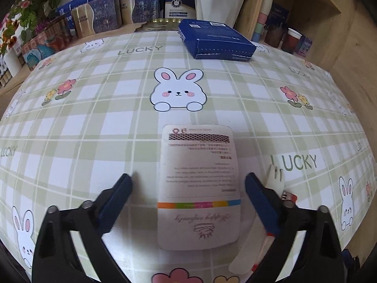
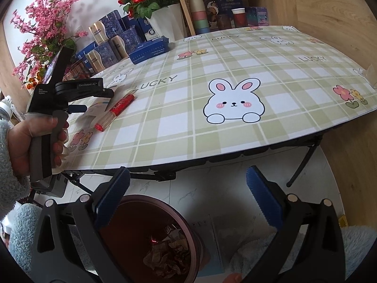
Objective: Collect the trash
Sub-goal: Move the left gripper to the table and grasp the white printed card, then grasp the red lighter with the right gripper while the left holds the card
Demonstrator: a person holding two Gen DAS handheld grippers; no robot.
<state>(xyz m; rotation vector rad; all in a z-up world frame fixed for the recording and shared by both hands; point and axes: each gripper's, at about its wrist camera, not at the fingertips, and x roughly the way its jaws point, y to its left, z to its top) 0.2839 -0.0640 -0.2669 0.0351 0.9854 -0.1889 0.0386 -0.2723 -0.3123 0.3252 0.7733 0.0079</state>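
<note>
Item: white printed packet [image 1: 199, 186], flat on the counter [image 1: 94, 122].
Bearing: straight ahead of the left tongs [image 1: 188, 188], lying between their fingers.
Long axis: along the tongs' pointing line, so the pads face its long edges.
Left tongs: open, pads clear of both edges.
Right tongs [image 2: 188, 188]: open, empty, over the bin [image 2: 188, 231].
Nearer hand: left.

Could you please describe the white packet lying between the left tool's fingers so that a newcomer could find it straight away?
Start at the checked rabbit tablecloth and find its near edge, below the big rabbit print. There the white packet lies flat, beside a red-ended wrapper. Only it has a rainbow stripe and black printed text.
</note>
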